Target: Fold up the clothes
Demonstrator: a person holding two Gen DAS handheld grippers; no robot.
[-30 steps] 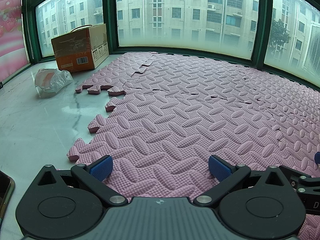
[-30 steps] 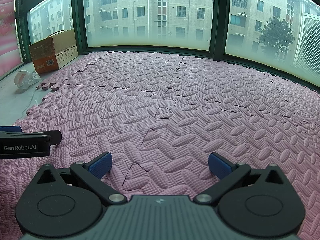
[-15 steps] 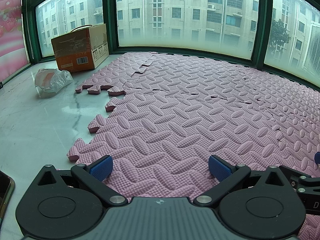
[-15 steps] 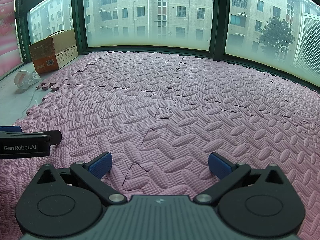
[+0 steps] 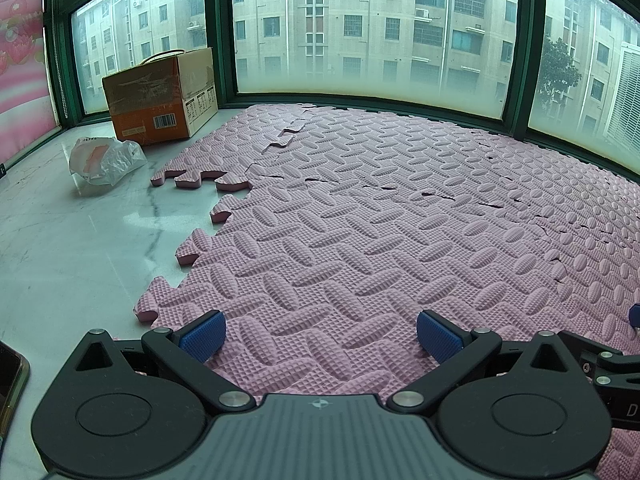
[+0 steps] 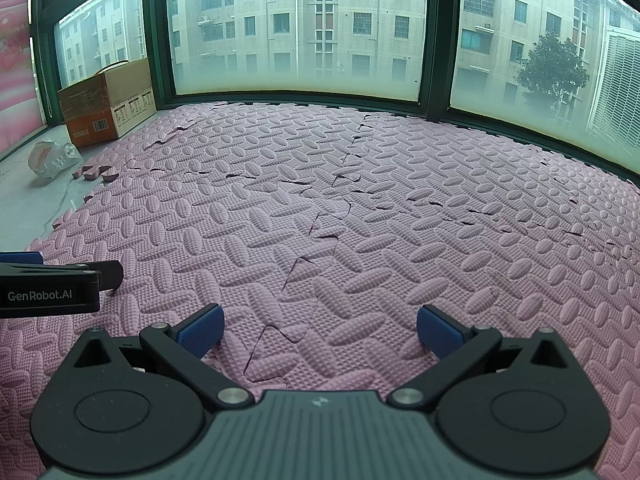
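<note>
No clothes show in either view. My left gripper (image 5: 320, 334) rests low over the pink foam mat (image 5: 360, 220), open, with nothing between its blue pads. My right gripper (image 6: 320, 330) sits the same way over the mat (image 6: 360, 200), open and empty. In the right wrist view the left gripper's body, marked GenRobot.AI, (image 6: 52, 290) lies at the left edge. Part of the right gripper (image 5: 600, 364) shows at the lower right of the left wrist view.
A cardboard box (image 5: 160, 96) stands by the window at the back left, with a crumpled plastic bag (image 5: 100, 160) beside it on the marble floor (image 5: 60, 260). A phone edge (image 5: 10, 380) lies at the lower left. Mat tiles are loose at their seams (image 6: 316, 236). Windows ring the far side.
</note>
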